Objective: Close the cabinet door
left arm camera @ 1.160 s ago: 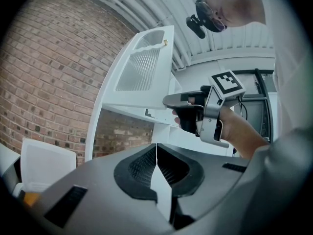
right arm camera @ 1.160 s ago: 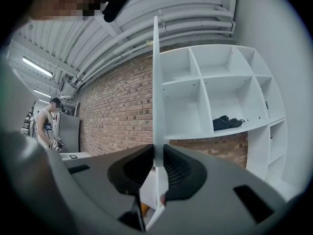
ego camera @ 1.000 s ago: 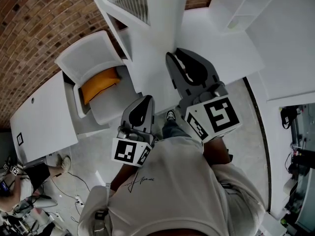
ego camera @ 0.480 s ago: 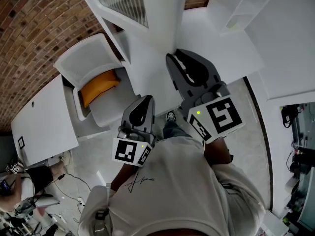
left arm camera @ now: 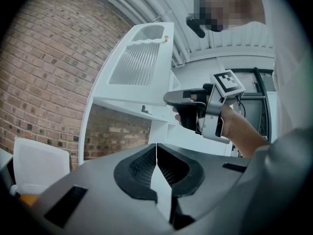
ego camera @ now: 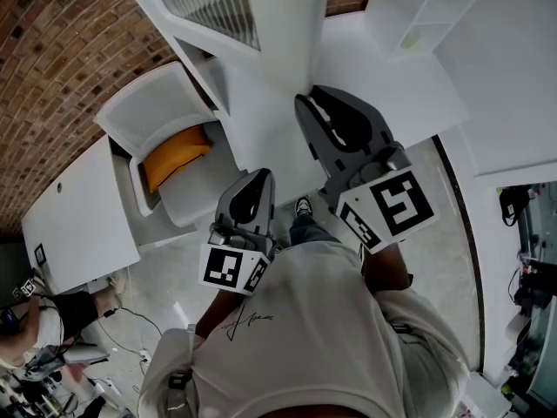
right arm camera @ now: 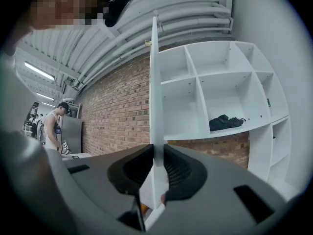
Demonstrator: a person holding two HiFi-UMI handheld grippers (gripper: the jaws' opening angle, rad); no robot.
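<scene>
Our right gripper (right arm camera: 157, 166) has its jaws drawn narrow onto the thin white cabinet door (right arm camera: 154, 82), which stands edge-on between them. The ribbed black pads (right arm camera: 177, 169) lie close against either face of the panel. The door rises straight up from these jaws, and a small yellowish knob (right arm camera: 147, 43) shows near its top. To the right of the jaws stands the white open-fronted shelf unit (right arm camera: 230, 77), its compartments uncovered, with the door swung out from it. A crumpled black item (right arm camera: 226, 123) lies in one compartment, to the right of the jaws and above them. To their left runs the red brick wall (right arm camera: 117, 111), and far off on that side a person in a white sleeveless top (right arm camera: 53, 126) stands by a table.

Our left gripper (left arm camera: 156, 166) has its jaws pressed together with nothing between them. It hangs lower than the right gripper and to its left, apart from the door. Ahead of it and above, we see the door's broad face with a ribbed glass pane (left arm camera: 137, 62). The right gripper meets the door below that pane. Ahead and to the left of the left gripper sits a white moulded armchair (ego camera: 152, 103) with an orange cushion (ego camera: 177, 151).
</scene>
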